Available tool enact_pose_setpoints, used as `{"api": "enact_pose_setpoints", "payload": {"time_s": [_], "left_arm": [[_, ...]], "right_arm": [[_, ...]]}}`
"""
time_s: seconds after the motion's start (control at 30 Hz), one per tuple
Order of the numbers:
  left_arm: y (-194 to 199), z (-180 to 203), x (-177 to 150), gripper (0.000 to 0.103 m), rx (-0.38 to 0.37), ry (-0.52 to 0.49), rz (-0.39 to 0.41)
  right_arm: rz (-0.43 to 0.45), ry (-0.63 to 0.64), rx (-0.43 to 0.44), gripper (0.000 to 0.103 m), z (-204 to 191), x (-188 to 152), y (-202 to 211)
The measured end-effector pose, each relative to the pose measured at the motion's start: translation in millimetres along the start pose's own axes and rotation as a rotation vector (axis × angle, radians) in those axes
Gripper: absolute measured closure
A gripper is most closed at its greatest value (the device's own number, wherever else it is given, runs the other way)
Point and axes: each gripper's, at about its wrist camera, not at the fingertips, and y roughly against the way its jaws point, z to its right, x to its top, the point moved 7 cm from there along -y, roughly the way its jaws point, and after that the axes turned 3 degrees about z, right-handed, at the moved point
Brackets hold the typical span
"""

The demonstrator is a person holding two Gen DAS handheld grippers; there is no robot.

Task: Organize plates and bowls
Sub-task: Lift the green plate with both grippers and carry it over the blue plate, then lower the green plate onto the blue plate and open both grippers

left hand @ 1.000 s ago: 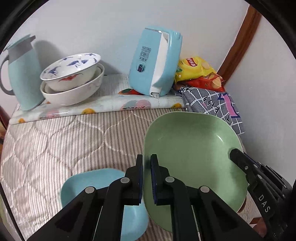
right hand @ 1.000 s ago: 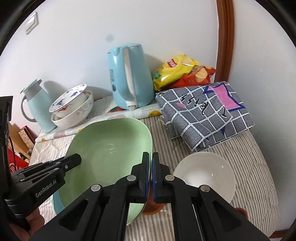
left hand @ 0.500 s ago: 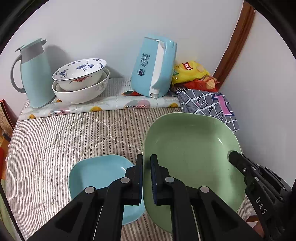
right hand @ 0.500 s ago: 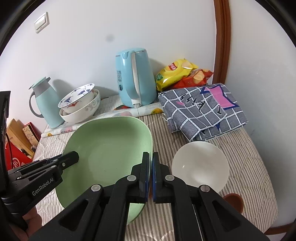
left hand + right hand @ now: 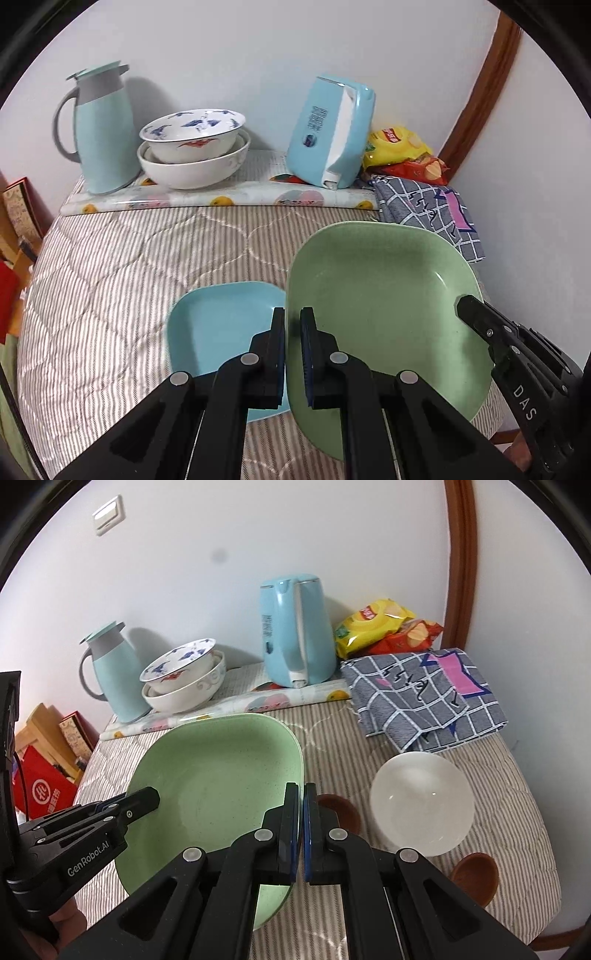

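A large green plate (image 5: 384, 306) is held above the striped table by both grippers. My left gripper (image 5: 292, 325) is shut on its left rim. My right gripper (image 5: 302, 799) is shut on its right rim, where the green plate (image 5: 218, 779) fills the left of the right wrist view. A light blue square plate (image 5: 218, 325) lies on the table just left of and below the green plate. A white bowl (image 5: 421, 805) sits to the right, with two small brown dishes (image 5: 474, 877) near it. Two patterned white bowls (image 5: 192, 147) are stacked at the back.
At the back stand a teal thermos jug (image 5: 99, 129) and a light blue kettle (image 5: 328, 136) on a printed mat. Snack bags (image 5: 384, 627) and a folded checked cloth (image 5: 424, 698) lie at the back right. The wall is close on the right.
Both grippers have lifted the green plate up and back; the blue plate beneath now shows more fully, and the brown dishes by the white bowl have come into view.
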Motion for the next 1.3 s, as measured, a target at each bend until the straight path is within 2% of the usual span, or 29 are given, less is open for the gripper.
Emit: {"api": "enact_pose_setpoints", "payload": {"time_s": [0.47, 0.87, 1.3], "left_arm": [[0.5, -31.1, -15.8, 0.095, 0.031, 0.038, -0.007], [-14.9, -64.9, -31.9, 0.095, 0.033, 0.1, -0.022], [-37.2, -85.5, -33.5, 0.095, 0.053, 0.126, -0.028]], "right_arm": [[-0.018, 0.03, 0.042, 0.101, -26.9, -16.5, -10.5], [-0.058, 0.063, 0.084, 0.101, -49.5, -30.9, -37.0], [-0.092, 0.057, 0.135, 0.101, -61.0, -33.0, -74.2]]}}
